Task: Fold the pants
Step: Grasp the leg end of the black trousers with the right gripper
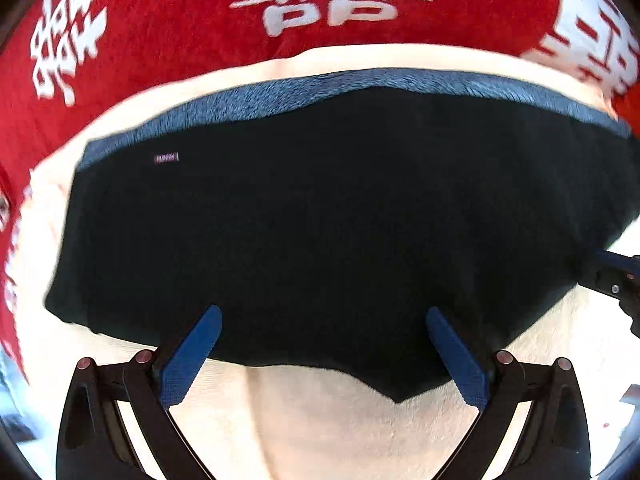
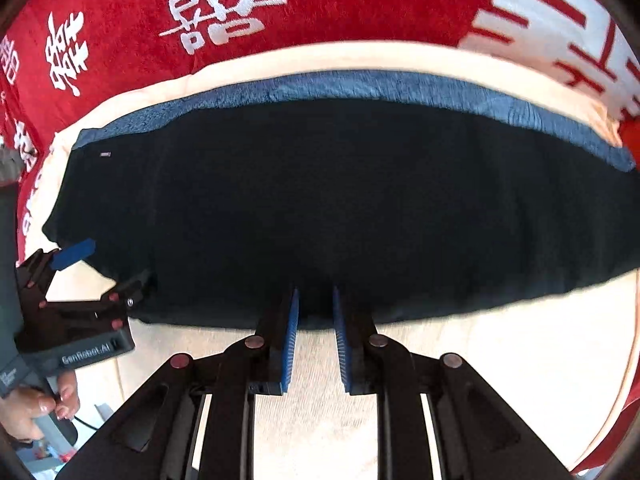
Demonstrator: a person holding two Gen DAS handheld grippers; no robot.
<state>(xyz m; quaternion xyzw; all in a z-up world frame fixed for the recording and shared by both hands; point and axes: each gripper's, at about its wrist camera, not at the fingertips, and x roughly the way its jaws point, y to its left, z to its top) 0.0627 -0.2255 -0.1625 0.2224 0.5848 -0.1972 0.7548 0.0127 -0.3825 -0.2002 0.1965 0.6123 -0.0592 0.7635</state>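
Pants (image 1: 320, 220), one dark pair; left claw (image 1: 324, 320) spread, right claw (image 2: 315, 300) narrowly parted, gripping nothing

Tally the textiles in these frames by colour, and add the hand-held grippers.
Black: 1, pants
Blue: 1, towel
Cream: 1, mat
Red with white characters: 1, cloth
Hand-held grippers: 2, left, right
Total: 6

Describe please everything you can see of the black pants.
The black pants are dark, soft-looking fabric, lying flat and already folded on a cream cloth. A blue fleecy lining shows along the far edge, and a small label sits near the far left corner. Both grippers hover at the near edge; neither clearly grips it.
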